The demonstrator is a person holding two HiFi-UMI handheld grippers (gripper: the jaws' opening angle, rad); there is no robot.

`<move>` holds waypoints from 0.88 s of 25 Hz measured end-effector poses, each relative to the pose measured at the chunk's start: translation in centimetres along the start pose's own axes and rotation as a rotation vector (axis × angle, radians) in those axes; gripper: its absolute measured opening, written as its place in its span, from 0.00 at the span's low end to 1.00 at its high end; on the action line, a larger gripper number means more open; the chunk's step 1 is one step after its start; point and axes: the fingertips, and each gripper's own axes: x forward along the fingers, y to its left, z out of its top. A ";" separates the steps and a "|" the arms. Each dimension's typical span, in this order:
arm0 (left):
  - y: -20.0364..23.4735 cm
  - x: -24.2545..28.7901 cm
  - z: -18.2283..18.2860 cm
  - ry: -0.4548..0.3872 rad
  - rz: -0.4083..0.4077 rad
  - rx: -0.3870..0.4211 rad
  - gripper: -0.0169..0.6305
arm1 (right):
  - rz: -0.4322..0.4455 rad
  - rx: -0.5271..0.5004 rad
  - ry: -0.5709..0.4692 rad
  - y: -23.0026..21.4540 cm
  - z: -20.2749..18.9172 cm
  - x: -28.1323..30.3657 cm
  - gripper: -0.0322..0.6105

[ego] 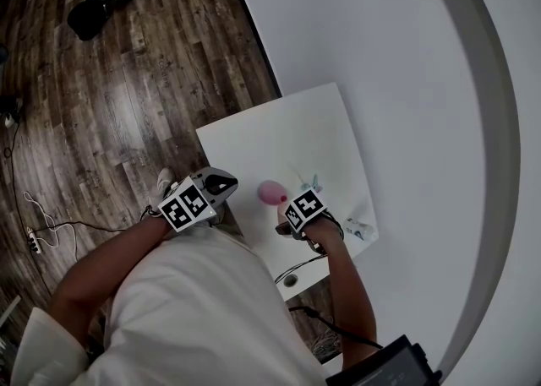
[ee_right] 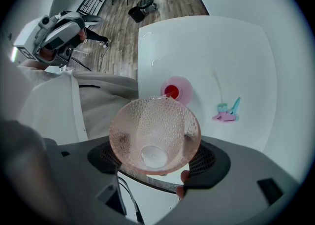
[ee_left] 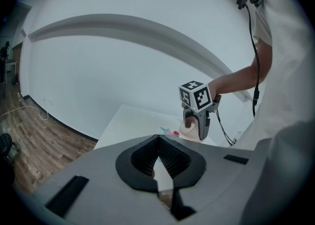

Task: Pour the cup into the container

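Observation:
My right gripper is shut on a pink, dimpled, see-through cup, held tilted above the white table. I see nothing inside the cup. Just beyond its rim a small pink container with red contents stands on the table. In the head view the cup shows next to the right gripper near the table's front edge. My left gripper hovers off the table's left edge, shut and empty. In the left gripper view its jaws meet with nothing between them, and the right gripper with the cup lies ahead.
A small teal and pink object lies on the table to the right of the container. Another small object sits at the table's near right corner. A cable hangs by the front edge. Wooden floor spreads to the left.

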 end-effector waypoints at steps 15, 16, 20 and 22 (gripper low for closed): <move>-0.1 0.2 0.2 -0.016 0.000 0.010 0.04 | 0.007 0.005 0.013 -0.2 -0.1 0.0 0.62; -0.1 0.2 0.2 -0.021 0.000 0.012 0.04 | 0.008 0.005 0.016 -0.2 -0.1 0.0 0.62; -0.2 0.1 -0.1 0.000 -0.004 0.005 0.04 | 0.012 0.004 0.024 -0.3 -0.2 -0.1 0.62; -0.3 0.0 -0.1 0.001 -0.006 0.003 0.04 | 0.013 0.003 0.029 -0.3 -0.2 -0.1 0.62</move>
